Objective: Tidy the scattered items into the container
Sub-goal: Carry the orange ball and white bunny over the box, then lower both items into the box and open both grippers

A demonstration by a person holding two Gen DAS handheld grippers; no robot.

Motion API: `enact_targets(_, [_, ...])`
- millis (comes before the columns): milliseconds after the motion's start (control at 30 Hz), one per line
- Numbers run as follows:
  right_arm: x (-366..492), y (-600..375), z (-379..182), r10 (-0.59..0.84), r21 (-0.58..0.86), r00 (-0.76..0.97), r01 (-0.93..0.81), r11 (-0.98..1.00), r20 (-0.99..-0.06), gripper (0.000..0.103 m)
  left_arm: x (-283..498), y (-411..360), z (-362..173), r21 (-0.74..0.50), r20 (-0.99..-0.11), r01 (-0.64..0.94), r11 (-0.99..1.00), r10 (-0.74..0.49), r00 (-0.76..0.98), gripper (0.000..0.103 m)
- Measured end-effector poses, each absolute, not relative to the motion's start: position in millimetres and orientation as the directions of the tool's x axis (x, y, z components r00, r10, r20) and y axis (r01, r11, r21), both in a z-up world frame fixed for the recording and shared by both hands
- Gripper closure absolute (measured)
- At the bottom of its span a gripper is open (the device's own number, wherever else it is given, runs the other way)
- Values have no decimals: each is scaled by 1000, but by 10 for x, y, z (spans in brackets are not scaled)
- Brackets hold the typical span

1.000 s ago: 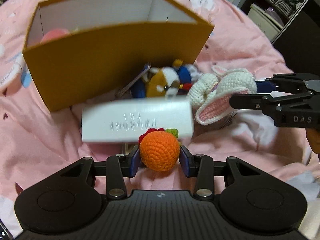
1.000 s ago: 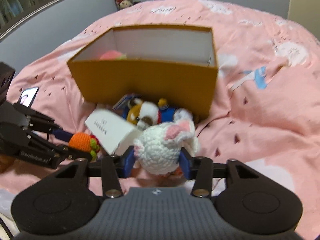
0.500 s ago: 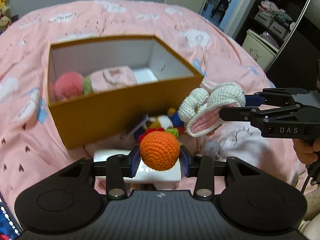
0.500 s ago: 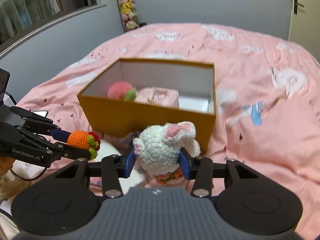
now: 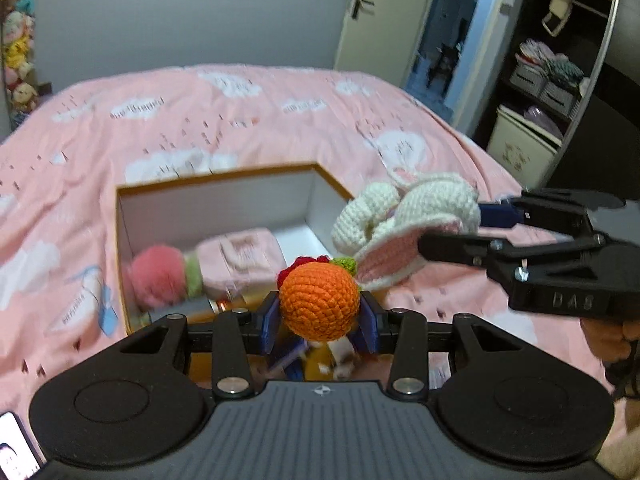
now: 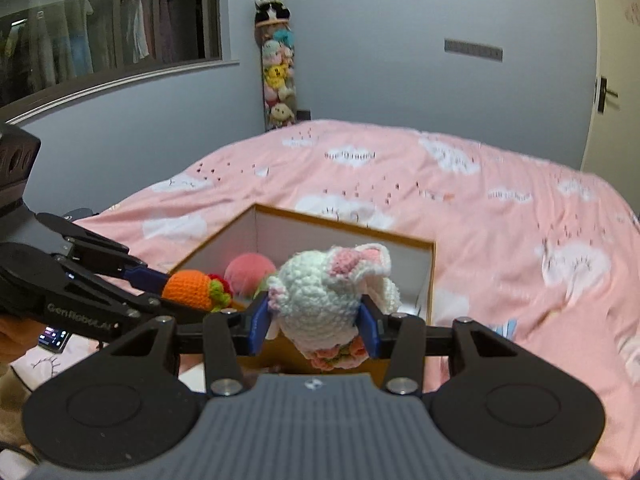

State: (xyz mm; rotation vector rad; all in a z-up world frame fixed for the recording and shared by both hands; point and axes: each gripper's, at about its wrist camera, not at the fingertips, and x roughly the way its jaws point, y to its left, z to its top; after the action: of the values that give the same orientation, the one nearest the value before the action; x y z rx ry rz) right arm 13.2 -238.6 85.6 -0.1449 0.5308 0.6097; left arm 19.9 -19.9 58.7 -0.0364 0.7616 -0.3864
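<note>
On the pink cloud-print bed [image 5: 248, 120] sits an open cardboard box [image 5: 120, 240], mustard outside and white inside, its far wall toward the grey bedroom wall. At the left of the box's floor lies a fuzzy pink ball [image 5: 158, 282] with a green fringe, and just right of it, touching or nearly so, a pale pink folded pouch [image 5: 240, 260]. Nearer the lens in the left wrist view, the left hand-held gripper [image 5: 319, 322] pinches a crocheted orange carrot [image 5: 318, 300] between its blue pads, the carrot's red and green tuft pointing toward the box; the toy hangs above the box's near wall. Below that gripper, partly hidden, a small plush toy [image 5: 332, 360] in brown, white and blue lies on the bed against the box's outer side. Further right, the right hand-held gripper [image 5: 460, 226] comes in from the side, clamped on a white crocheted rabbit [image 5: 416, 208] whose pink-lined ear droops toward the carrot; the rabbit is held above the box's right corner. In the right wrist view the rabbit [image 6: 320, 300] fills the gap between the blue pads, a pink crocheted frill showing under it, with the carrot [image 6: 188, 290] held just to its left. A phone [image 6: 54, 336] with a lit screen lies on the bed at the far left of that view.
</note>
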Motion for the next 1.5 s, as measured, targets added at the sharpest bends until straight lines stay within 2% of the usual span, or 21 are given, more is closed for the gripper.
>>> enact_targets(267, [275, -2253, 909, 493, -20, 741, -563, 827, -456, 54, 409, -209, 683, -144, -595, 268, 952, -300, 746, 56])
enact_targets(467, [448, -2120, 788, 462, -74, 775, -540, 838, -431, 54, 634, -229, 562, -122, -583, 210, 970, -241, 776, 56])
enact_targets(667, [763, -2054, 539, 448, -70, 771, -532, 844, -452, 54, 894, -240, 345, -112, -612, 170, 979, -203, 765, 56])
enact_targets(1233, [1344, -1884, 27, 383, -99, 703, -540, 836, -599, 54, 1490, -271, -306, -192, -756, 110, 975, -219, 616, 56])
enact_targets(1500, [1396, -1929, -117, 341, -100, 683, -519, 849, -646, 53, 1575, -336, -479, -202, -794, 102, 974, -224, 566, 56])
